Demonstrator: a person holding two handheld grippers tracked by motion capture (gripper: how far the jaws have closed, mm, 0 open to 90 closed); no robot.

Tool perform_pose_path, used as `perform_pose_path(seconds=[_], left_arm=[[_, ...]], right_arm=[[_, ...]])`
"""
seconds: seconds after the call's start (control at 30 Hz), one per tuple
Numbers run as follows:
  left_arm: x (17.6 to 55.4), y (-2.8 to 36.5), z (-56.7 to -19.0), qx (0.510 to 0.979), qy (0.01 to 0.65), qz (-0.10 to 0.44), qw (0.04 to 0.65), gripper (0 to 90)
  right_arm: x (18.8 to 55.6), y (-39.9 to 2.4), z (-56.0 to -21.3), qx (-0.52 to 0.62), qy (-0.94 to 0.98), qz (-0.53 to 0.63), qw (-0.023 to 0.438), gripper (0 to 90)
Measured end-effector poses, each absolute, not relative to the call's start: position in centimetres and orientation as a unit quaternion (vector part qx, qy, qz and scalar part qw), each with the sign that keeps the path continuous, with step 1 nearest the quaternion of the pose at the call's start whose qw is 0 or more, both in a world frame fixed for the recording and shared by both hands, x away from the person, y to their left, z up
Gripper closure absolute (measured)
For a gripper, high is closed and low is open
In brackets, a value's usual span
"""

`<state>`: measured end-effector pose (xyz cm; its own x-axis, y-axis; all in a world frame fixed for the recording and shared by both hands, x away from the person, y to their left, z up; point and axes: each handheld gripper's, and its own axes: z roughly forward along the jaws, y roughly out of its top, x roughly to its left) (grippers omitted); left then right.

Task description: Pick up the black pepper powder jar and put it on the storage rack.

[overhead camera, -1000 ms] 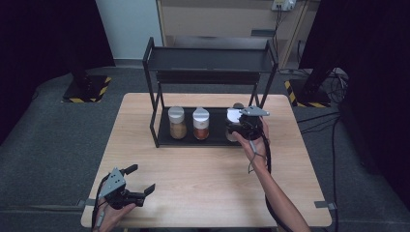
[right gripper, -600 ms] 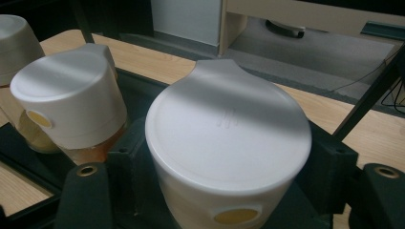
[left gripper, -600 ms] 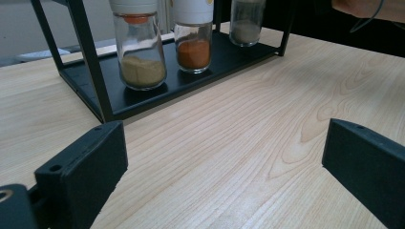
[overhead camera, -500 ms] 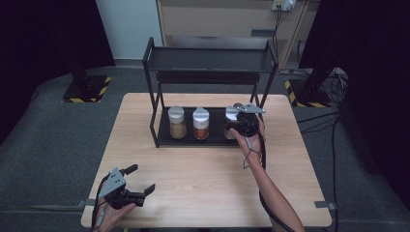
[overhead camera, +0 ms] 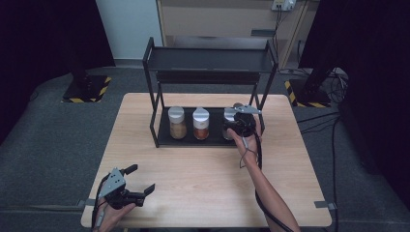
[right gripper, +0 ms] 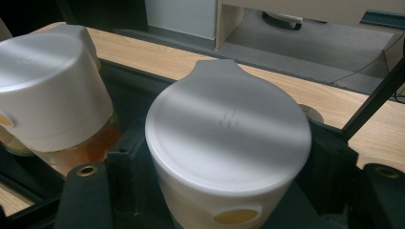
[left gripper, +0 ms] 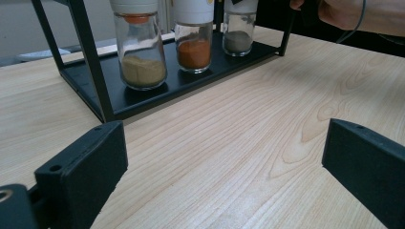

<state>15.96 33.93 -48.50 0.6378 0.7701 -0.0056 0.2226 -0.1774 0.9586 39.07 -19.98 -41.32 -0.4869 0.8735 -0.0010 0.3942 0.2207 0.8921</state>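
A black two-shelf rack (overhead camera: 208, 60) stands at the back of the wooden table (overhead camera: 203, 174). On its lower shelf (left gripper: 143, 98) are a jar of tan powder (overhead camera: 177, 123) (left gripper: 142, 52) and a jar of orange powder (overhead camera: 200, 124) (left gripper: 193, 40). At the shelf's right end, my right gripper (overhead camera: 237, 126) (right gripper: 228, 191) is shut on a white-lidded jar of grey powder (overhead camera: 229, 116) (right gripper: 228, 129) (left gripper: 238, 31), with one jaw on each side. The jar is upright and low over the shelf. My left gripper (overhead camera: 141, 179) (left gripper: 224, 176) rests open at the table's front left, with nothing between its jaws.
The rack's upper shelf (overhead camera: 208, 58) is bare, and its right posts (overhead camera: 263, 99) stand close to my right hand. Bare tabletop lies between the rack and the front edge. Beyond the table are cables (overhead camera: 333, 79) and dark floor.
My right gripper has moved slightly left and down with the grey-powder jar, in under the rack's upper shelf. The left gripper has stayed in place.
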Motion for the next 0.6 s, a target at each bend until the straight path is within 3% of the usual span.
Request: perform_pose_path(seconds=[0.6], left_arm=[[15.98,33.87,-48.49,0.726,0.341,0.253,0.541,0.5]], right_arm=[[38.54,-19.95,-42.09,0.427,0.729,0.459,0.274,30.5]])
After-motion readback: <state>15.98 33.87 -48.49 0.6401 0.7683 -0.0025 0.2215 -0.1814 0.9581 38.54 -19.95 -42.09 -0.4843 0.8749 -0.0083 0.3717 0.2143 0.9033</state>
